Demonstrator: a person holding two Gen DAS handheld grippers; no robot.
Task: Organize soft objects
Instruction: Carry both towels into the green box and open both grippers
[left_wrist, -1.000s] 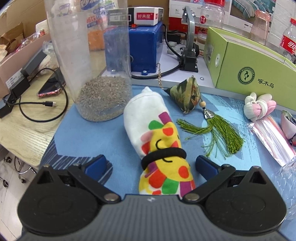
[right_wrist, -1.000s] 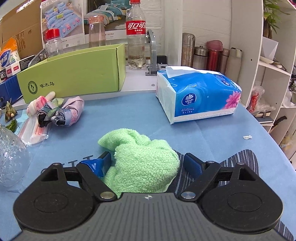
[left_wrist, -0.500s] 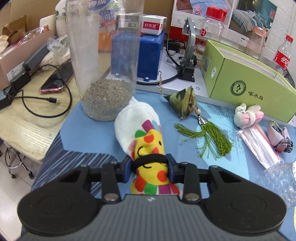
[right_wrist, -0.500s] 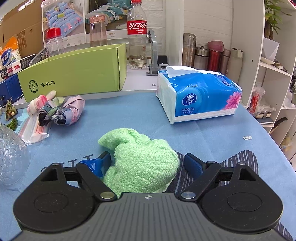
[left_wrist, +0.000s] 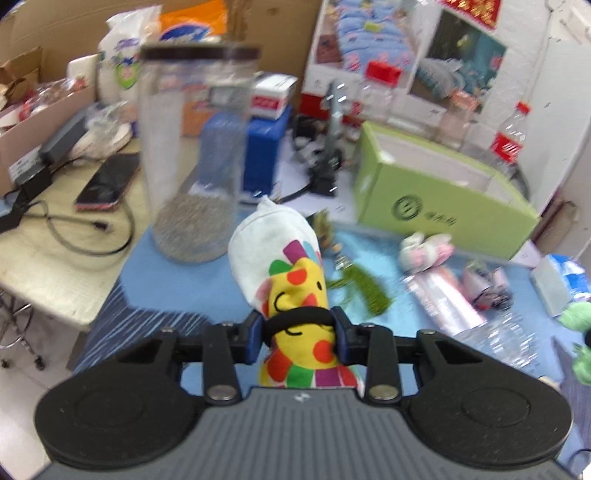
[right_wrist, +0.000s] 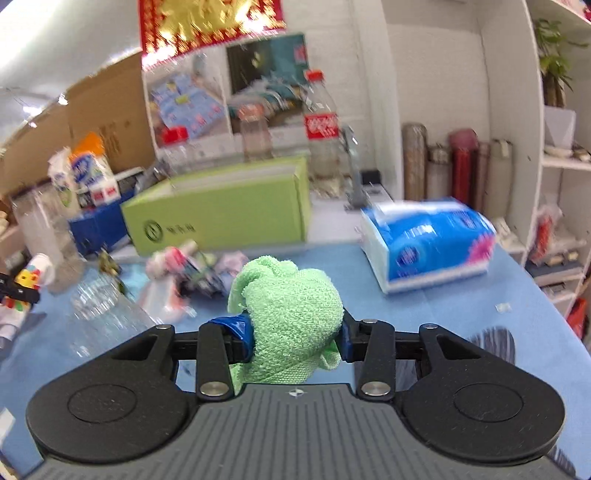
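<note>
1. Our left tongs (left_wrist: 297, 334) are closed tight on the rolled colourful sock (left_wrist: 284, 280), the blue pads (left_wrist: 253, 338) pressing at the black band around it; the roll's white end points away from us, raised off the blue surface (left_wrist: 177, 284).
2. Our right tongs (right_wrist: 293, 334) have just been closing and now pinch the green towel (right_wrist: 290, 314) between both pads, the bunched cloth bulging above and hanging a little below the jaws, clear of the surface.
3. Far left of the sock stands a tall clear jar (left_wrist: 192, 155) with grey grains in its bottom.
4. Right of the sock lie a green tassel (left_wrist: 365, 291), a pink-and-white sock bundle (left_wrist: 426, 251) and a clear plastic sleeve (left_wrist: 443, 302), all on the surface.
5. A green box (right_wrist: 221, 218) sits at the far edge, with a cola bottle (right_wrist: 321, 125) behind it.
6. In the right view a blue tissue pack (right_wrist: 432, 240) rests to the far right, and a clear glass vessel (right_wrist: 107, 314) is on the near left.
7. Both views are blurred, so small details beyond are unclear.
</note>
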